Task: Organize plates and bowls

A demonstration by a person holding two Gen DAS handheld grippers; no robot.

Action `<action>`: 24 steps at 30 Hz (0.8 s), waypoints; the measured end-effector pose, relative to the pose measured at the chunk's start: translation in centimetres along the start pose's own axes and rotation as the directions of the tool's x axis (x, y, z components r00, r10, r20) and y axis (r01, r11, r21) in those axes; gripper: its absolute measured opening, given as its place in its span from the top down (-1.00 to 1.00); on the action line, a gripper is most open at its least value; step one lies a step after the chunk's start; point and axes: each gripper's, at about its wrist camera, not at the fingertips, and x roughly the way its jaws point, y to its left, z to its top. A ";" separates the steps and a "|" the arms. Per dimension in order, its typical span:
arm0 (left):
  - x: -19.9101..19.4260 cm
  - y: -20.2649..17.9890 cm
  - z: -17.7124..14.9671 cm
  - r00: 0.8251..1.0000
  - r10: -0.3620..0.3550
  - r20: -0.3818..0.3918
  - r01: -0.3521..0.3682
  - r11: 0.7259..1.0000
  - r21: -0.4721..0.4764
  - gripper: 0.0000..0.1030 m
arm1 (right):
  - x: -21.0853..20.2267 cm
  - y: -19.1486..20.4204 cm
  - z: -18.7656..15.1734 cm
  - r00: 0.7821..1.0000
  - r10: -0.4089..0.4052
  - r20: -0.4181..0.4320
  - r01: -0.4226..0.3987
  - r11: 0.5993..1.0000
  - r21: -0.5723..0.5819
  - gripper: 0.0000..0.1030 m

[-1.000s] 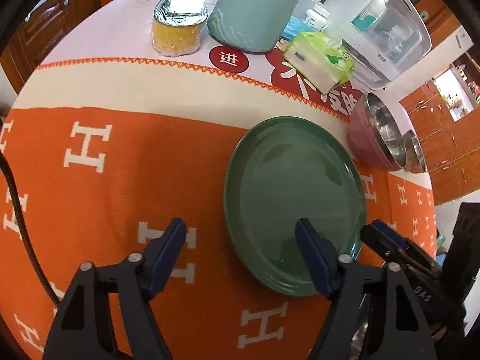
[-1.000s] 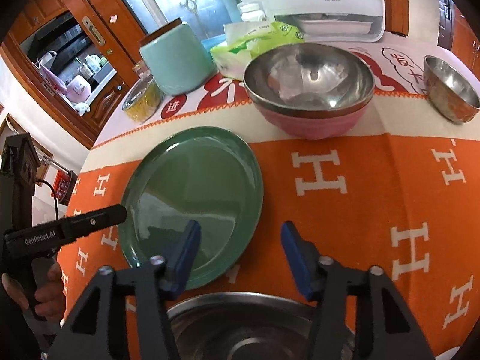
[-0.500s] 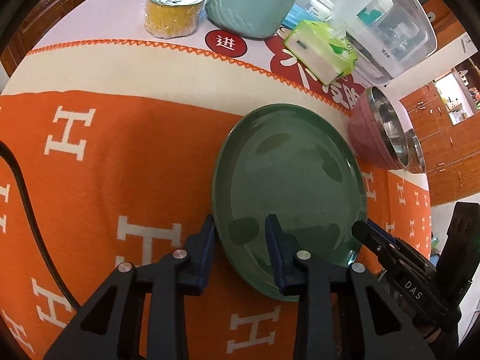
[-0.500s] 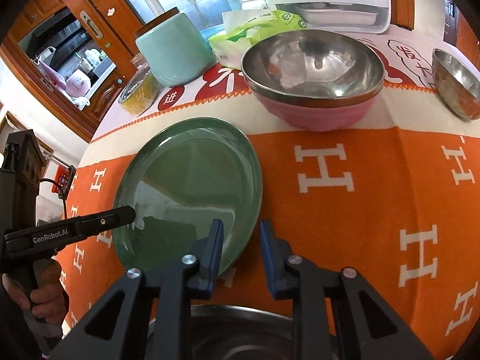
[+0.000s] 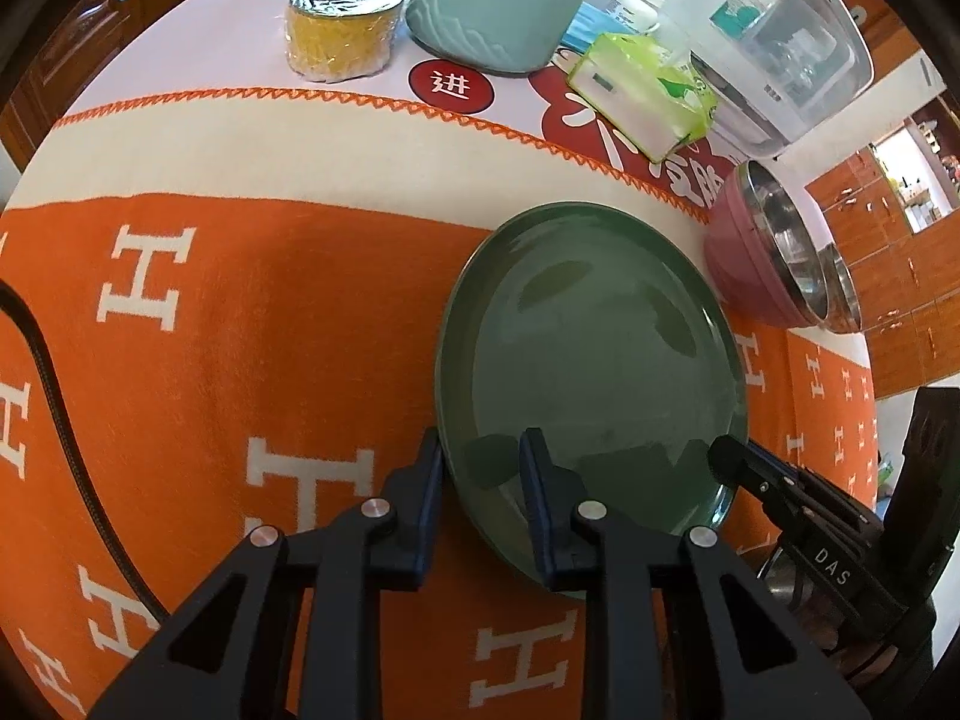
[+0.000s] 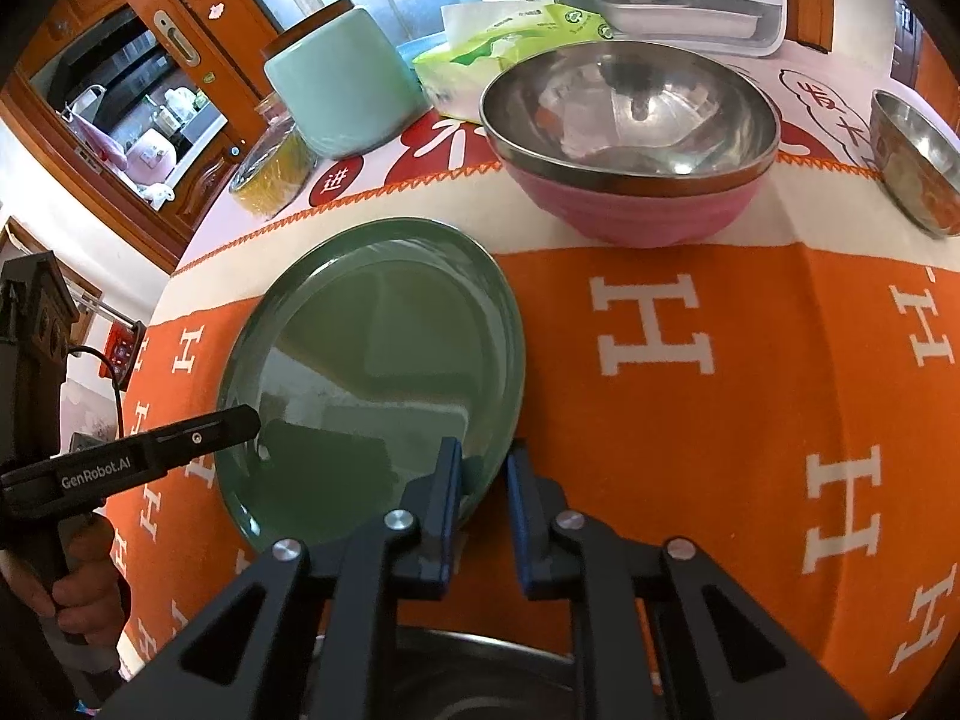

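Note:
A green plate (image 5: pixel 600 348) (image 6: pixel 384 348) lies on the orange cloth with white H letters. My left gripper (image 5: pixel 480 462) straddles its near-left rim, one finger outside and one on the inner face, jaws closing on the rim. My right gripper (image 6: pixel 483 462) pinches the near-right rim the same way, jaws closing. Each gripper shows in the other's view: the left gripper (image 6: pixel 240 420) and the right gripper (image 5: pixel 720 456) at opposite edges of the plate. A pink bowl (image 6: pixel 630 120) with a steel inside stands behind the plate, and a small steel bowl (image 6: pixel 912 162) stands at the far right.
Another steel bowl (image 6: pixel 480 678) sits under my right gripper at the near edge. At the back stand a teal canister (image 5: pixel 504 0), a foil-topped yellow tub (image 5: pixel 342 30), a green tissue pack (image 5: pixel 642 96) and a clear box (image 5: pixel 780 30). A black cable (image 5: pixel 54 396) crosses the left.
Both grippers went from wide open to closed on the plate's rim, the left on the near-left edge and the right on the near-right edge. The plate has stayed in place.

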 end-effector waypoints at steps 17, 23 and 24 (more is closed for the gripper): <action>-4.9 1.5 -2.1 0.995 -0.029 0.091 0.030 0.999 -0.014 0.55 | -3.2 2.9 -0.6 0.994 0.044 0.099 -0.039 0.998 -0.047 0.75; -7.6 1.7 -3.3 0.990 -0.036 0.137 0.037 0.999 -0.001 0.55 | -4.8 4.2 -1.0 0.990 0.061 0.131 -0.053 0.996 -0.066 0.75; -8.1 1.7 -3.5 0.989 -0.036 0.146 0.036 0.999 0.003 0.55 | -5.1 4.4 -1.1 0.989 0.064 0.136 -0.055 0.996 -0.070 0.75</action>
